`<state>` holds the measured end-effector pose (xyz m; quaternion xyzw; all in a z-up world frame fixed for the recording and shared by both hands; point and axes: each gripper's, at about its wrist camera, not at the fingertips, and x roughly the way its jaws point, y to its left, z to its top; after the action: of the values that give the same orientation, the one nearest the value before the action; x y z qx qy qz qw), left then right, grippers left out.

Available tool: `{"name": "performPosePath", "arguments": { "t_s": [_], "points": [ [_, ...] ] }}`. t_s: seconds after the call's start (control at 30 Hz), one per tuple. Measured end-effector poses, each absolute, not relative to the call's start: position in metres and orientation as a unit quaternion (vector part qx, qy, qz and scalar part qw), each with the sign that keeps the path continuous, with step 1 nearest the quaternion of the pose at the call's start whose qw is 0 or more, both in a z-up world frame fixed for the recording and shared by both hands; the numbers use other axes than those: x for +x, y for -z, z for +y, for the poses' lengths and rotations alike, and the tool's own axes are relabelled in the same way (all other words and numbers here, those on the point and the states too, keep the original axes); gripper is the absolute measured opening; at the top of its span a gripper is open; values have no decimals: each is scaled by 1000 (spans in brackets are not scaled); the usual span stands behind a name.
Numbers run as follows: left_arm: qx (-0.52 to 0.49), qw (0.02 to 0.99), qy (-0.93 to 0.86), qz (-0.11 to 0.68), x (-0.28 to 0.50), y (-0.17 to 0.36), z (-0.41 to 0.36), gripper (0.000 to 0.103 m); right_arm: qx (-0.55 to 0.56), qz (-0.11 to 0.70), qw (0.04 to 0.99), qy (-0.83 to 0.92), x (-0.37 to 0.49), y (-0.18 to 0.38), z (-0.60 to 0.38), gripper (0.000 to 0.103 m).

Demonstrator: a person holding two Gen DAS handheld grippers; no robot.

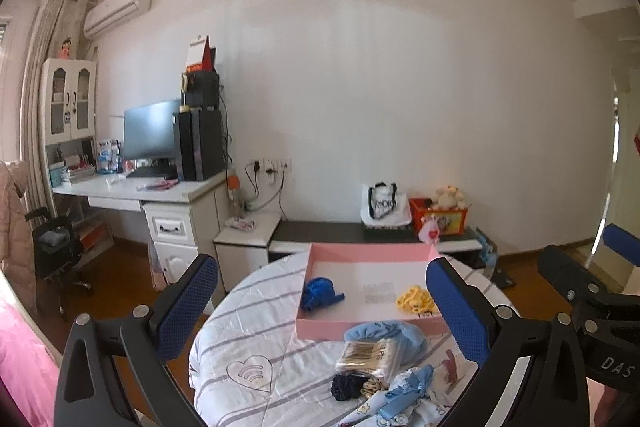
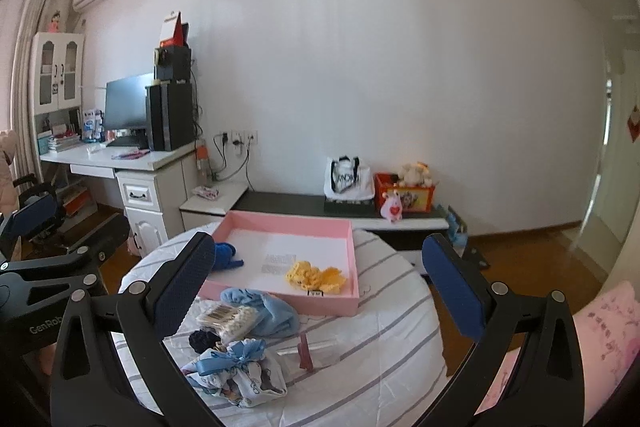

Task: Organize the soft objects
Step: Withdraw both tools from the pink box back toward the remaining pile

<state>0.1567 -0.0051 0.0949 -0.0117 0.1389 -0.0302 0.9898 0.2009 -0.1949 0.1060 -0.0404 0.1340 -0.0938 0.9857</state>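
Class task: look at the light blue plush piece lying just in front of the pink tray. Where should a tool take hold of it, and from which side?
Probably the light blue plush piece is best pinched at its right-hand rounded bulge, coming from above. That end lies bare on the striped cover, while the cotton swab packet overlaps its left end and the pink tray wall stands close behind it. Both tools are open and empty.

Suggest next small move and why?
Probably lower the open right tool toward the light blue plush cloth. It lies outside the shallow pink cardboard tray, against its near wall; the tray already holds a dark blue knit piece and a yellow one.
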Motion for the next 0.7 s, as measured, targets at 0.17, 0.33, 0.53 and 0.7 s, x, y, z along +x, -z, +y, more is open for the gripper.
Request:
{"name": "performPosePath", "arguments": {
  "t_s": [0.17, 0.33, 0.53, 0.7],
  "points": [
    [-12, 993, 30, 114, 139, -94, -6, 103, -42, 110, 988, 97, 184, -113, -190, 103],
    [-15, 995, 30, 94, 127, -92, -4, 103, -49, 96, 989, 104, 176, -117, -190, 103],
    [-17, 995, 26, 90, 124, -85, -5, 103, -51, 99, 988, 104, 172, -115, -193, 103],
    [-17, 995, 23, 92, 128, -84, -5, 103, -48, 99, 988, 107, 172, -115, -195, 103]
  ]
}}
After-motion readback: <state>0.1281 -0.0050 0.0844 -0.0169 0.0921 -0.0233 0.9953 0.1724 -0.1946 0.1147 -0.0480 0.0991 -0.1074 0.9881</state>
